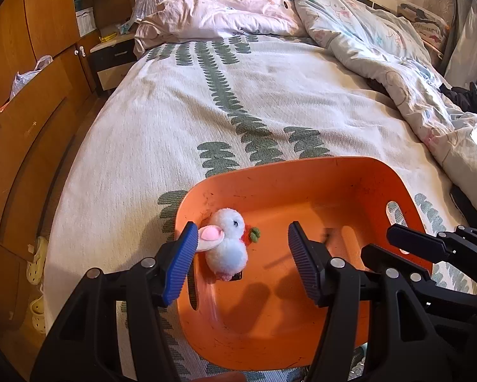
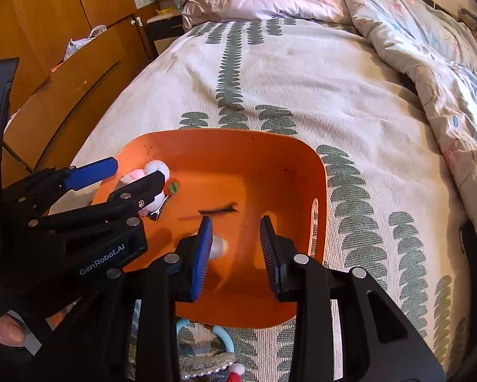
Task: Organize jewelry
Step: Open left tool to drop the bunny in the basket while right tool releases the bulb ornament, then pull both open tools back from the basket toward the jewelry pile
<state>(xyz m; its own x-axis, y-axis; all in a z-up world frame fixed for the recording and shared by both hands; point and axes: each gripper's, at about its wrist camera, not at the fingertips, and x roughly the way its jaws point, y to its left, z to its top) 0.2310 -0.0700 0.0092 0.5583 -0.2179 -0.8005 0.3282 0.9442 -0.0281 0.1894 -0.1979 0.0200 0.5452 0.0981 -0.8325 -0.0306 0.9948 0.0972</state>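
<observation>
An orange plastic basket [image 1: 302, 172] [image 2: 225, 137] sits on the bed. A white plush bunny hair clip [image 1: 228, 242] with a pink ear and a small carrot lies inside it at the left; it also shows in the right wrist view [image 2: 157, 168], partly hidden by the left gripper. A thin dark hairpin [image 2: 217, 210] lies on the basket floor, and a blurred white piece [image 2: 219, 245] is beside my right gripper's left finger. My left gripper [image 1: 241, 264] is open over the basket, beside the bunny. My right gripper [image 2: 236, 254] is open over the basket, empty.
More jewelry lies on the bed in front of the basket: a light blue hoop [image 2: 222, 334], a beaded pearl piece [image 2: 206, 366] and a small red item [image 2: 236, 370]. A crumpled duvet [image 1: 381, 47] covers the bed's right side. Wooden wardrobes [image 1: 25, 79] stand left.
</observation>
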